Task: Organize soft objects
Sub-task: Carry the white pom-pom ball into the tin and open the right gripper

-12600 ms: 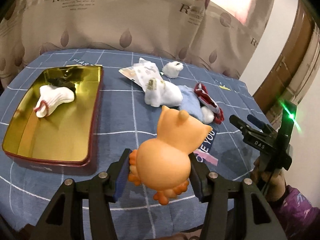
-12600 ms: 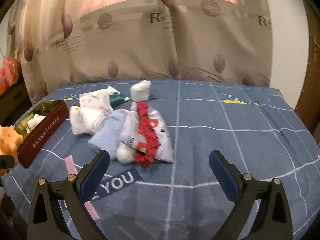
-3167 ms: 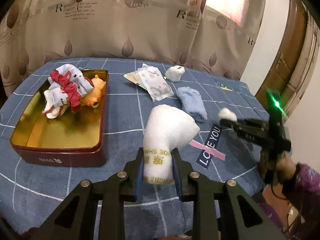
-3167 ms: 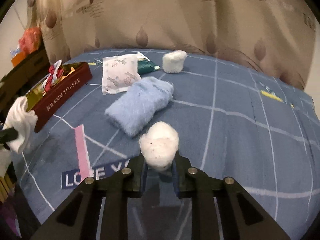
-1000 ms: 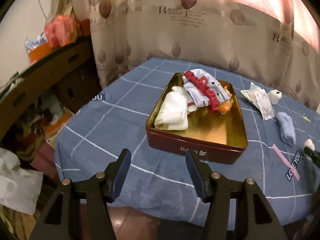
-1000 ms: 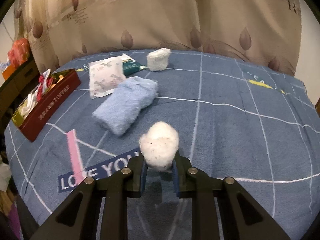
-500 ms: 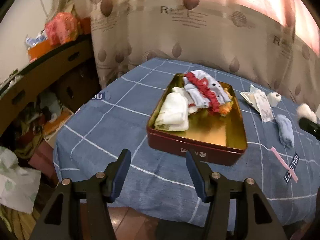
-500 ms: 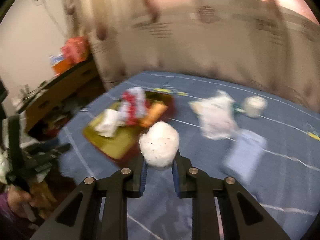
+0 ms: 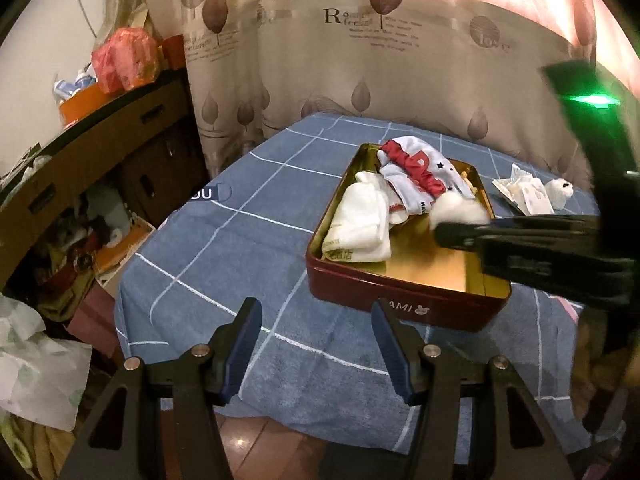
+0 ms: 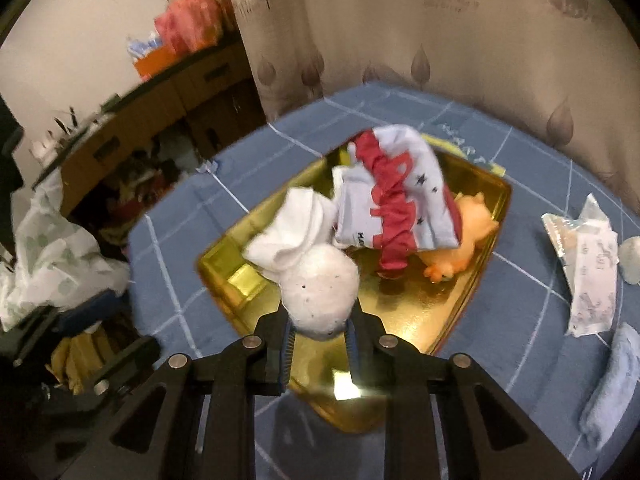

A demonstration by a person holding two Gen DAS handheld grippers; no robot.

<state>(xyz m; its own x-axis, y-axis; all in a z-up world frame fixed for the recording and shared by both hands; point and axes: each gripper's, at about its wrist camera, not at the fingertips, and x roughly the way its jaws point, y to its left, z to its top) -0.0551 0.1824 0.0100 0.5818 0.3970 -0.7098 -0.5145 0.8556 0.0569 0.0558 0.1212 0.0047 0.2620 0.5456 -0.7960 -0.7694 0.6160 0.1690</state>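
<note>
Left wrist view: the left gripper (image 9: 316,346), jaws wide and holding nothing, sits at lower centre above the blue cloth's near edge; the tin (image 9: 400,294) lies right of centre, holding a white sock (image 9: 362,222). Right wrist view: the right gripper (image 10: 320,338), jaws narrow, clamps the white fluffy ball (image 10: 320,294) at frame centre, above the tin's (image 10: 472,300) gold floor, beside the red-frilled garment (image 10: 400,204).

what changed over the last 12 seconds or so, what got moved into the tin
The orange toy, the red-trimmed cloth and a white sock went from the table into the tin. The left gripper let go and is open. The right gripper picked up the white ball and carried it left over the tin. The blue towel and packets stayed on the table.
</note>
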